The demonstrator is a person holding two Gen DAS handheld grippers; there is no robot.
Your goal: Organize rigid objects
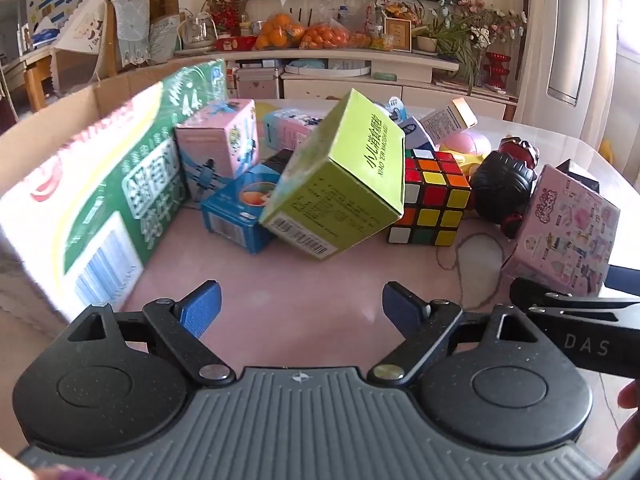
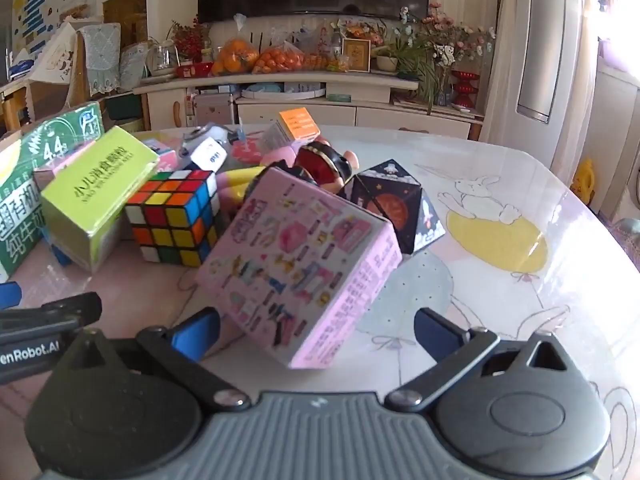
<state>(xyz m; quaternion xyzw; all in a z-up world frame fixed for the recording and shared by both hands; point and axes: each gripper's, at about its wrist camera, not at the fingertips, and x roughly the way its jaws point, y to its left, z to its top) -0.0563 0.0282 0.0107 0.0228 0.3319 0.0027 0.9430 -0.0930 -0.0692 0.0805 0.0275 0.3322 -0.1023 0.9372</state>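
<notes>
A big brown cardboard box (image 1: 60,120) is seen at the table's left edge. Nothing looks sorted yet: a lime-green carton (image 1: 340,176), pink printed box (image 2: 296,268) and 1 colourful puzzle cube (image 1: 432,200) are piled mid-table. Left gripper (image 1: 300,308) and right gripper (image 2: 316,332) are held wide, empty.

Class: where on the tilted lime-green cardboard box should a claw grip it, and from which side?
Grip the lime-green cardboard box across its two flat long sides, coming from the front with the open left claw. It leans on the small blue box, so its raised near end is probably easiest to reach.
</notes>
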